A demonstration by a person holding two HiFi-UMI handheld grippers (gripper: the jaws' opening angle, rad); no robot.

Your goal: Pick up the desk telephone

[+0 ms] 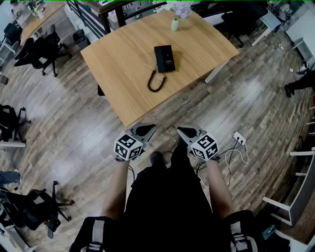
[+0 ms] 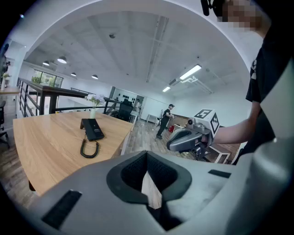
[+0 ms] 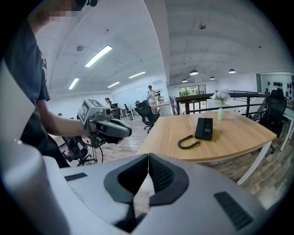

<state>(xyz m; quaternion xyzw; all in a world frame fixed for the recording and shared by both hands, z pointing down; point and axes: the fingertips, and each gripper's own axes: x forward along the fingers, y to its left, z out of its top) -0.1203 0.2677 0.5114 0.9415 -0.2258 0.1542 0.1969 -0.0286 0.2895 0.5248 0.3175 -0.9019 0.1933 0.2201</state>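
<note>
A black desk telephone (image 1: 164, 58) lies on the wooden table (image 1: 123, 74), its coiled cord (image 1: 156, 81) curling toward the near edge. It also shows as the telephone (image 2: 92, 129) in the left gripper view and the telephone (image 3: 204, 128) in the right gripper view. My left gripper (image 1: 146, 129) and right gripper (image 1: 185, 131) are held side by side short of the table's near edge, well apart from the phone. Both are shut with nothing between their jaws. Each gripper view shows the other one: the right gripper (image 2: 171, 146) and the left gripper (image 3: 128, 133).
A small vase with pale flowers (image 1: 176, 15) stands at the table's far edge. Black office chairs (image 1: 42, 51) stand at the left, and a white power strip (image 1: 239, 138) with cables lies on the wood floor at the right. People (image 2: 164, 120) stand far off.
</note>
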